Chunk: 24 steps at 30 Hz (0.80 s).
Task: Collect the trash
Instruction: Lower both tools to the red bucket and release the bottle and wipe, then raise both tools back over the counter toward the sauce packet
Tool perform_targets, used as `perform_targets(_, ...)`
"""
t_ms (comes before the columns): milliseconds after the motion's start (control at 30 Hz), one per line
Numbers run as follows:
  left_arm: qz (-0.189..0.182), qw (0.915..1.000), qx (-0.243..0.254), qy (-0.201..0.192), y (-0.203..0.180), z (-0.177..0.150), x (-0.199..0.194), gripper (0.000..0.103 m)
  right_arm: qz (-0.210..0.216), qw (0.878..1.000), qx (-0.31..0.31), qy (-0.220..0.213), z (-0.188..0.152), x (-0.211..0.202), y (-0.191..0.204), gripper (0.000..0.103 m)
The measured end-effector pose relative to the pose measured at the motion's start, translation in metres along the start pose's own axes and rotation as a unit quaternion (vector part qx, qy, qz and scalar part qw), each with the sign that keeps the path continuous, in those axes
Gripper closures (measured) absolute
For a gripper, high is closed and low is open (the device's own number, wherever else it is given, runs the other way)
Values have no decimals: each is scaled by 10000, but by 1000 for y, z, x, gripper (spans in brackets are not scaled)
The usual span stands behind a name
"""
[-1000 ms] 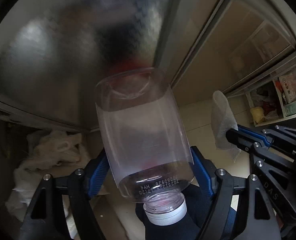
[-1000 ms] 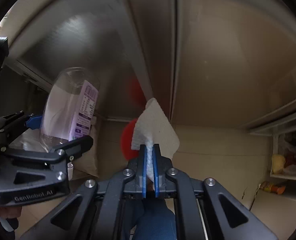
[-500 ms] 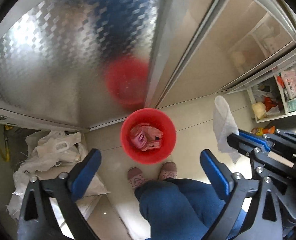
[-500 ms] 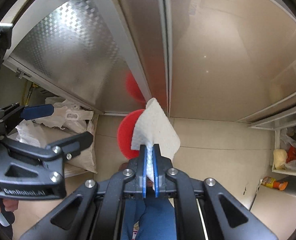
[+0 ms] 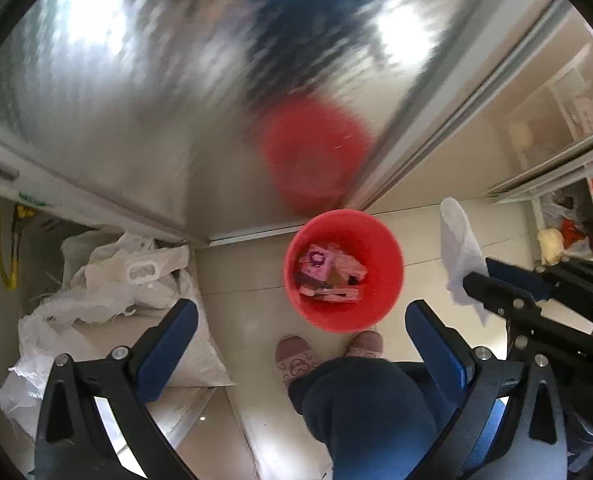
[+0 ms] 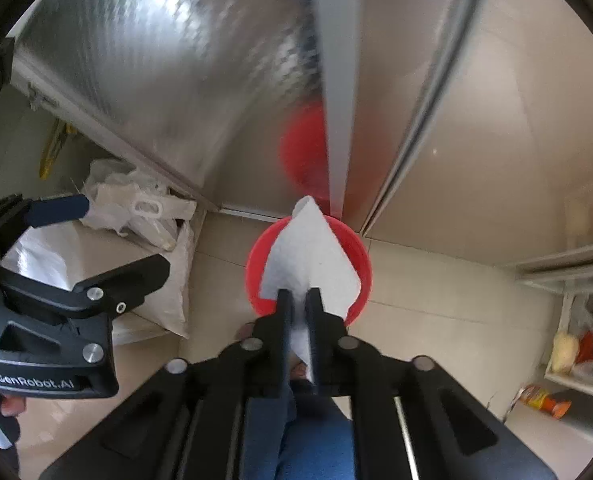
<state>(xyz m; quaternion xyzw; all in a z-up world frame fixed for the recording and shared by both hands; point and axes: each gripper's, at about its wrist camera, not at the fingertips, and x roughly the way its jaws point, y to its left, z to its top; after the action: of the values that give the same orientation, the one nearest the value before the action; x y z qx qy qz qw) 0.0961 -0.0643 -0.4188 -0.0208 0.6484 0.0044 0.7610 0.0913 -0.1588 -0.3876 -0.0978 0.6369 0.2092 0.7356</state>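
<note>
A red bin (image 5: pixel 342 270) stands on the floor below me, against a metal cabinet, with wrappers and other trash inside. My left gripper (image 5: pixel 302 322) is open and empty, high above the bin. My right gripper (image 6: pixel 300 296) is shut on a white paper tissue (image 6: pixel 310 256) and holds it over the red bin (image 6: pixel 258 272), which the tissue mostly hides. The tissue (image 5: pixel 458 254) and right gripper also show at the right of the left wrist view. The left gripper (image 6: pixel 80 236) shows at the left of the right wrist view.
White plastic bags (image 5: pixel 108 276) lie on the floor to the left of the bin. The person's slippered feet (image 5: pixel 296 356) and blue trousers stand right in front of it. A shelf with packets (image 5: pixel 568 232) is at the right. A shiny metal cabinet door (image 5: pixel 156 100) rises behind.
The clear plastic bottle left the left gripper, which opened. The view now looks down on the bin. The right gripper moved over the bin with the tissue.
</note>
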Motion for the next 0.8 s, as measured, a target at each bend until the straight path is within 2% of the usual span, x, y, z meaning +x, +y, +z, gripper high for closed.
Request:
perform_targets(167, 133, 9999, -86, -10, 13, -5, 5, 0, -142, 9998, -59, 151, 2, 12, 4, 48)
perform_targets(367, 113, 9999, -103, -48, 20, -8, -28, 0, -168, 9998, 24, 98, 2, -28, 9, 44)
perform_targets(567, 132, 9996, -130, -217, 24, -4, -101, 0, -151, 9998, 42, -88, 13, -96, 24, 43)
perform_targets(800, 251, 9982, -233, -492, 28, 6, -191, 0, -111, 9990, -3, -425, 31, -174, 35, 37)
